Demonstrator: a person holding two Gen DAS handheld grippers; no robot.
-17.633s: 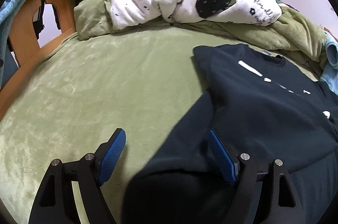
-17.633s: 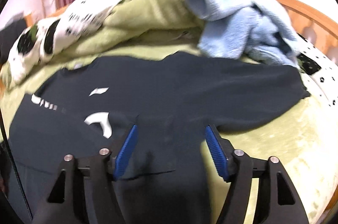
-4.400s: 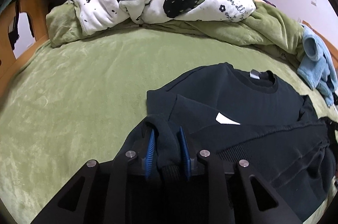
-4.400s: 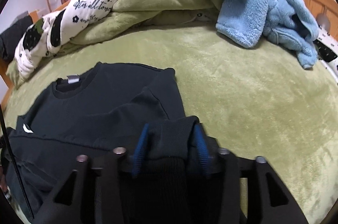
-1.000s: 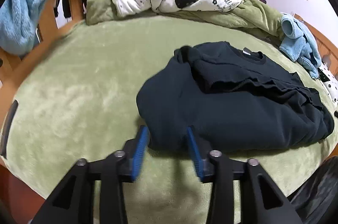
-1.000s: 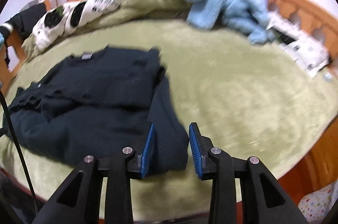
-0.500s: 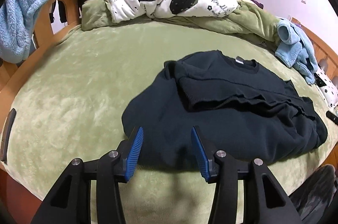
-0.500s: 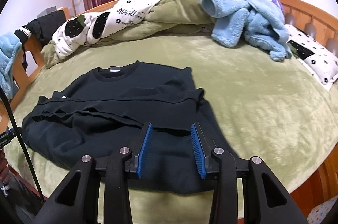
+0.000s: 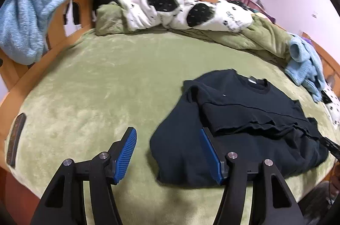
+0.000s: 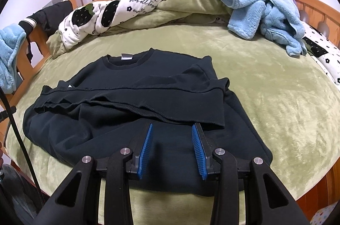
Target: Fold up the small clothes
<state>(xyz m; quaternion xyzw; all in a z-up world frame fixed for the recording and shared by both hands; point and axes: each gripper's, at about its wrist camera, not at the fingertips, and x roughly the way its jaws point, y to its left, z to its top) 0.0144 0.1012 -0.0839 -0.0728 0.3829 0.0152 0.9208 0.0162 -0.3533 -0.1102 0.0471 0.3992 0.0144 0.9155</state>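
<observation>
So the dark sweatshirt is lying folded over on the green blanket, collar toward the pillows. The left gripper hovers at its near corner, jaws opening, nothing pinched between them. The right gripper hangs over the near hem, jaws partly apart, gripping nothing. Blue fleece is heaped further back.

Room bright, soft even light. Edges bend round, corners black. Left view slightly blurry, right sharp.
</observation>
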